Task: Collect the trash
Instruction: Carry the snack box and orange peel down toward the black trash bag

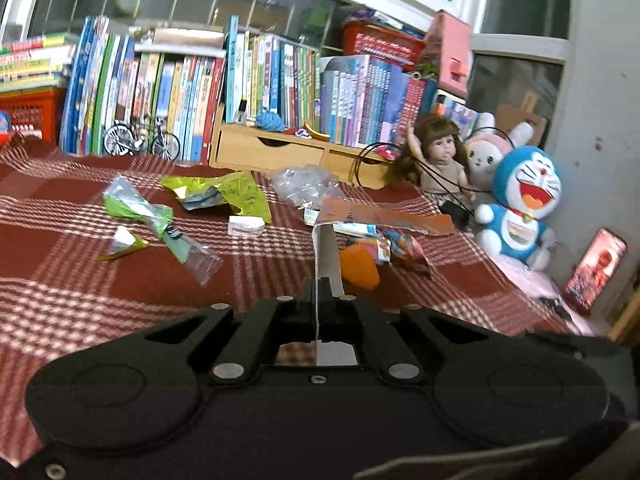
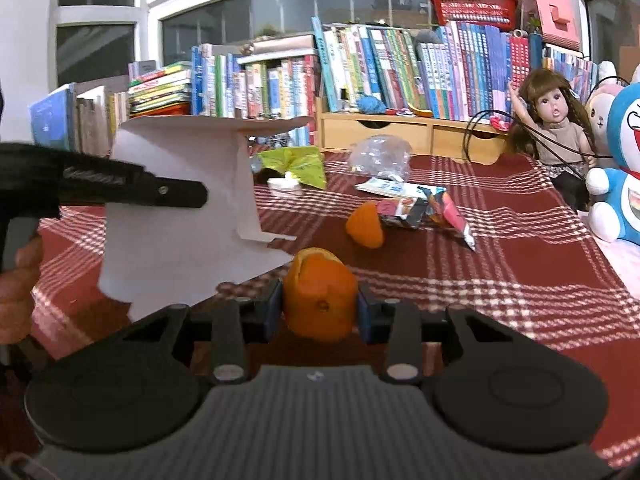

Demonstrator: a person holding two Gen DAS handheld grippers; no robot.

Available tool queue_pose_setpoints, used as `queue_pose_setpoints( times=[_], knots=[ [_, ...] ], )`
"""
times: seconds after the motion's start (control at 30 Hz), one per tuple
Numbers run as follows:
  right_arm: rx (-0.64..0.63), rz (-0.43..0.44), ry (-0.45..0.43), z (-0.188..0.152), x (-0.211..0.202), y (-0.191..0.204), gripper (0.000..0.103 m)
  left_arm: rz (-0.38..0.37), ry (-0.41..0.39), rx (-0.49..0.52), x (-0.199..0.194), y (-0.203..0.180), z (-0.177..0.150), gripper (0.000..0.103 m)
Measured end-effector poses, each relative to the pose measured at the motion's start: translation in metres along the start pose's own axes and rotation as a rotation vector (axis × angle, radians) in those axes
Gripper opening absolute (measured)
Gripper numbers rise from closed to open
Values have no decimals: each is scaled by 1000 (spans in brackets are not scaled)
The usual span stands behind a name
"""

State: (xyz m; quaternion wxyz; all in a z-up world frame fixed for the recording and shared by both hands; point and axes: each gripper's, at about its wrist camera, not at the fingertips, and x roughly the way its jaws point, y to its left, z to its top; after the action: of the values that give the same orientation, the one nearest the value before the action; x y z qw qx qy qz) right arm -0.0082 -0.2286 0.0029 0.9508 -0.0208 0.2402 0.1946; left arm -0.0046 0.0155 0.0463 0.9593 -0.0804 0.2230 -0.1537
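Right tool (image 2: 320,312): jaws clamped on an orange peel (image 2: 320,298), pads pressing both its sides. Left tool (image 2: 176,194) sits up-left of it, seen side-on, pinching a flattened white cardboard piece (image 2: 180,232) whose lower corner hangs just beside the peel. A hand (image 2: 16,280) grips the left tool's handle at far left. Ahead on the red plaid desk (image 2: 500,272): second orange peel (image 2: 366,226), colourful wrapper (image 2: 428,208) touching it, clear plastic bag (image 2: 380,156) further out, green wrapper (image 2: 300,164) ahead-left. Doll (image 2: 556,120) far right.
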Motion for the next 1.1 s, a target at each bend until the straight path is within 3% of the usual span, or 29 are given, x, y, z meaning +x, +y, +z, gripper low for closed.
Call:
queue_pose_setpoints(
  times=[0.23, 0.57, 0.83, 0.97, 1.03, 1.1],
  knots=[
    [9, 66, 19, -13, -32, 14, 42, -2, 12, 56, -67, -6, -32, 0],
    [-29, 199, 167, -54, -67, 43, 42, 35, 179, 16, -128, -5, -97, 0],
    [-62, 249, 309, -91, -51, 61, 43, 82, 337, 23, -118, -2, -138, 0],
    [-53, 248, 348, -101, -44, 62, 45, 100, 380, 20, -100, 0, -149, 1],
    [-48, 244, 353, -103, -43, 61, 49, 104, 389, 35, -94, -1, -151, 1],
    [-44, 246, 353, -105, -43, 61, 58, 104, 394, 53, -89, -3, -152, 9]
  ],
)
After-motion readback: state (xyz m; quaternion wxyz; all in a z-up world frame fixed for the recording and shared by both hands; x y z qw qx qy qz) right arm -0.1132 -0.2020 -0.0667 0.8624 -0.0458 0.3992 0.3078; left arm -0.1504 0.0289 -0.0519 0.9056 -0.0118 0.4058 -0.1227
